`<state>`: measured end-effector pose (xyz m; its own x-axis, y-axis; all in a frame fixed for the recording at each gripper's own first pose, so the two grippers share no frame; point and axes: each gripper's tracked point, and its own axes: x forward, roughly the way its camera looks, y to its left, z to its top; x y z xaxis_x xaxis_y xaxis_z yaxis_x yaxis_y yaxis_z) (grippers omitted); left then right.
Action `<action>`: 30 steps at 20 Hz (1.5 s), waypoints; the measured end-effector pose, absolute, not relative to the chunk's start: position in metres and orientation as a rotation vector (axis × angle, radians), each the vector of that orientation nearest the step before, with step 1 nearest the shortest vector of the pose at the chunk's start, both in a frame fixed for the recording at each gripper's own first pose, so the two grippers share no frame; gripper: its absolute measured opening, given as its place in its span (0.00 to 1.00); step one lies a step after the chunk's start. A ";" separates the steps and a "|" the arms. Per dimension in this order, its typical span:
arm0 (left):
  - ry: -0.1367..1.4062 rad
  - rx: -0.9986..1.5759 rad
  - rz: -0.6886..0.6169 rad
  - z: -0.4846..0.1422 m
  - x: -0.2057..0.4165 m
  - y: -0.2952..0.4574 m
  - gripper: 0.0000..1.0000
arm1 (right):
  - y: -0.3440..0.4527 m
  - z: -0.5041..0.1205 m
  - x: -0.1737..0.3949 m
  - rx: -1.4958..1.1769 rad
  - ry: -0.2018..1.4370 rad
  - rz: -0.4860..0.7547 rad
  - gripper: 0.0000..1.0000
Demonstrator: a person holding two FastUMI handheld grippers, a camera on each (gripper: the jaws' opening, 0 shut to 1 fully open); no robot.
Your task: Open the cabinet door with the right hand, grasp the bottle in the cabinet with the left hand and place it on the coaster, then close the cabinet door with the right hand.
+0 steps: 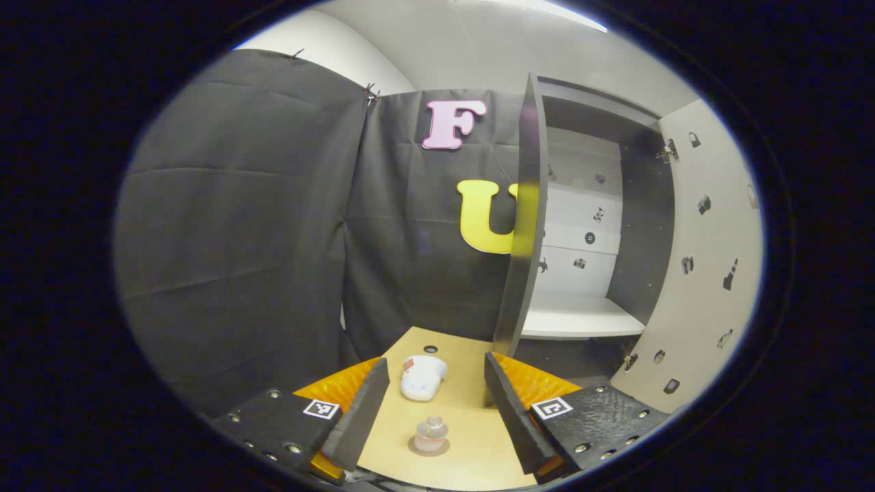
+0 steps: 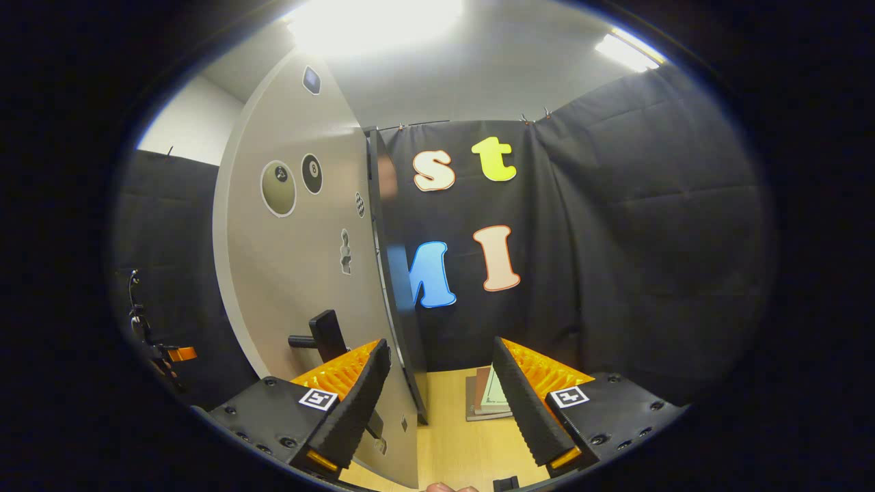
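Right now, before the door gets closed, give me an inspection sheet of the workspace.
Surface: light wooden tabletop, bare around the coaster.
Bottle: small clear bottle upright on the round coaster, between the left gripper's fingers but apart from both.
Cabinet: cabinet doors stand open; white shelf has nothing on it.
Door handle: dark handle on the door's face, just left of the right gripper, not grasped.
Clutter: white crumpled object behind the coaster; stacked books on the table.
Grippers: both open, holding nothing.
Cables: nothing seen.
Surroundings: black cloth walls, ceiling lights.
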<state>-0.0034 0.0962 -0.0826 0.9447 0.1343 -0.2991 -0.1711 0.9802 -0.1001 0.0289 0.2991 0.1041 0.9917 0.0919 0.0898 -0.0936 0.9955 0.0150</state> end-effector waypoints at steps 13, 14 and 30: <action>0.333 -0.119 0.170 -0.106 0.009 0.161 0.86 | 0.403 0.089 0.015 0.034 -0.003 0.150 0.97; 0.336 -0.128 0.169 -0.109 0.011 0.164 0.84 | 0.414 0.087 0.017 0.040 -0.004 0.168 0.97; 0.334 -0.165 0.089 -0.132 0.052 0.190 0.84 | 0.563 0.072 0.062 0.078 0.036 0.302 0.97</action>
<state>0.0520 0.1899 -0.1325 0.9410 0.0592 -0.3331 -0.1135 0.9827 -0.1461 0.0616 0.5629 0.0716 0.9541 0.2984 -0.0237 -0.2957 0.9518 0.0820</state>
